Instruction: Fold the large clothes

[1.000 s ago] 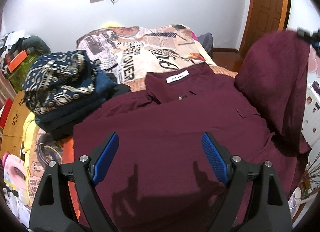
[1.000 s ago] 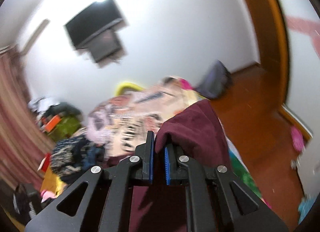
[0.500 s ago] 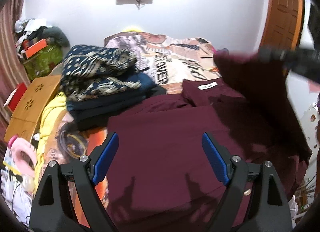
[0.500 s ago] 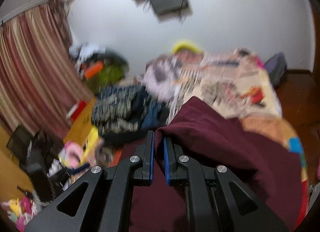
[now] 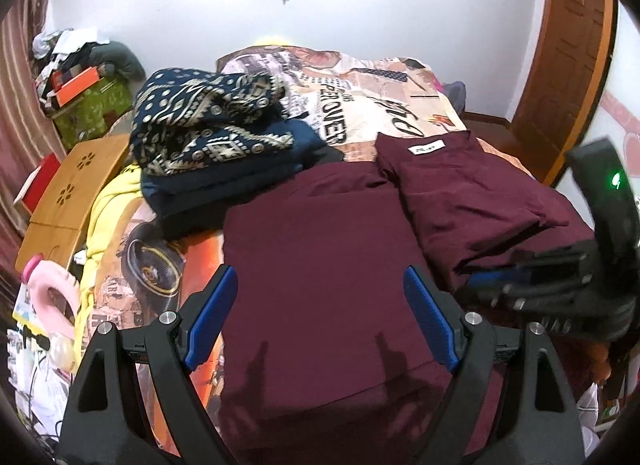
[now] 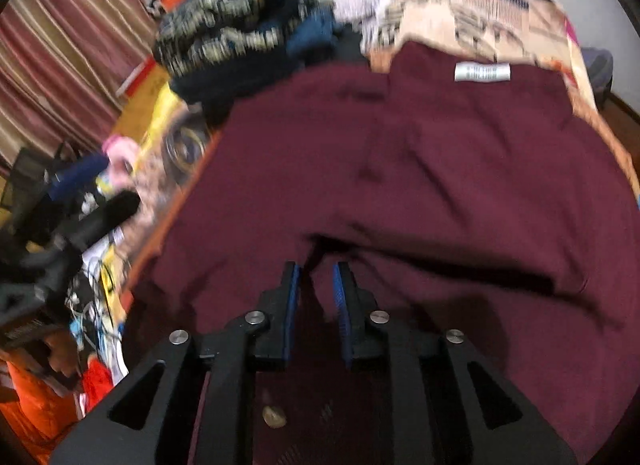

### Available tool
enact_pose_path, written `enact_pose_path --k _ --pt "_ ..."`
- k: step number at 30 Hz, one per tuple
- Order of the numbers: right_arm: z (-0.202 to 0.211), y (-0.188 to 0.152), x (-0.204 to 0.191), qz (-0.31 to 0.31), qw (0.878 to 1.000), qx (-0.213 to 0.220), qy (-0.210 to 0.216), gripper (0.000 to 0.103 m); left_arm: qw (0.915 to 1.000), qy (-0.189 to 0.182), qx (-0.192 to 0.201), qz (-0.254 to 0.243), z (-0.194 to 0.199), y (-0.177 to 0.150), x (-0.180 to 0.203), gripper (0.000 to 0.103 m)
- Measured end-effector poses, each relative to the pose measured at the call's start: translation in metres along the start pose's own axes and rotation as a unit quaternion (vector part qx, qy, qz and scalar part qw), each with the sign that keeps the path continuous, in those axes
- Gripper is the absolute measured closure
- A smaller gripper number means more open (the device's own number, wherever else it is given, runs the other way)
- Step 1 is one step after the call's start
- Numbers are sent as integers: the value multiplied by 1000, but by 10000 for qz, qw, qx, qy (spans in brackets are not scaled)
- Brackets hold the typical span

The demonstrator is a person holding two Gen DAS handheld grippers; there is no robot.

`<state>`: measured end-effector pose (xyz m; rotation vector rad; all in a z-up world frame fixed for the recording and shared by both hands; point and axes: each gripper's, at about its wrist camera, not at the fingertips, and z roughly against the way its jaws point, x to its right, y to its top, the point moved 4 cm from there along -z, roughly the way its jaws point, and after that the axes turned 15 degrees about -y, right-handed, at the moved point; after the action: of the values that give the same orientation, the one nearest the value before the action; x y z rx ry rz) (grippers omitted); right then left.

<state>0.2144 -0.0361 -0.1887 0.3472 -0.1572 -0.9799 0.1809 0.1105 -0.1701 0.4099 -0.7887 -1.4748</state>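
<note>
A large maroon shirt (image 5: 328,249) lies on the bed, its right side folded over onto the body, white neck label (image 5: 427,148) up. It fills the right wrist view (image 6: 420,169). My left gripper (image 5: 318,317) is open and empty, hovering over the shirt's near part. My right gripper (image 6: 316,297) has its jaws a little apart at the folded edge, with no cloth between them. It shows blurred at the right of the left wrist view (image 5: 492,279).
A stack of folded dark blue patterned clothes (image 5: 216,137) sits left of the shirt on the printed bedspread (image 5: 360,105). A wooden lap table (image 5: 68,193), a pink item (image 5: 52,297) and clutter lie off the left edge. A door (image 5: 568,65) stands at right.
My right gripper carried the shirt's right side down and across onto the body, then let go of it and opened slightly. My left gripper stayed open, shifting a little.
</note>
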Motion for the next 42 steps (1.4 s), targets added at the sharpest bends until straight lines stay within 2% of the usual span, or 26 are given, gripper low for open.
enact_pose_path --k 4,8,10,11,12,15,17,21,25,29,31,32,33,34,35,36,38,42 --pt "14 -13 12 -11 10000 72 33 87 9996 -37 -59 -264 -6 8 19 19" --pt "46 -20 40 -304 9981 528 -38 86 9981 -143 -167 -567 -18 17 42 19" --pt "69 -23 63 -597 9944 859 -140 81 9968 -203 -237 -731 -26 20 55 19" --pt "76 -25 72 -702 9926 970 -211 74 9961 -231 -264 -811 -30 22 61 19" --pt "89 -28 88 -891 9882 1187 -381 66 9949 -272 -306 -925 -36 24 69 19" --pt "115 -37 121 -1269 9737 1645 -935 52 9907 -365 -457 -1231 -54 27 93 19" --pt "128 -42 143 -1493 9632 1818 -1298 50 9869 -423 -585 -1445 -69 28 109 19" --pt "138 -57 177 -1903 9482 1867 -1729 50 9779 -497 -895 -1824 -102 26 135 19" --pt "137 -71 205 -2282 9373 1737 -1981 50 9681 -372 -1118 -2210 -136 24 158 19" --pt "129 -85 221 -2560 9342 1559 -1938 50 9659 -225 -1052 -2353 -155 29 169 19" --pt "127 -92 226 -2615 9338 1485 -1937 50 9676 -275 -950 -2324 -159 37 170 20" --pt "124 -94 228 -2641 9335 1431 -1959 50 9689 -359 -918 -2271 -159 40 170 30" --pt "121 -95 229 -2655 9334 1396 -1968 50 9697 -431 -919 -2221 -160 42 171 43" --pt "118 -96 229 -2669 9339 1352 -1957 50 9710 -524 -924 -2141 -161 46 170 51" --pt "117 -98 231 -2679 9343 1332 -1940 50 9721 -536 -909 -2093 -162 48 169 66" --pt "114 -99 231 -2701 9348 1299 -1906 50 9735 -518 -876 -2049 -162 52 168 75" --pt "111 -101 233 -2730 9353 1254 -1873 50 9776 -548 -743 -1891 -157 60 162 88" --pt "110 -102 233 -2731 9358 1253 -1845 50 9873 -648 -414 -1392 -135 78 141 93"
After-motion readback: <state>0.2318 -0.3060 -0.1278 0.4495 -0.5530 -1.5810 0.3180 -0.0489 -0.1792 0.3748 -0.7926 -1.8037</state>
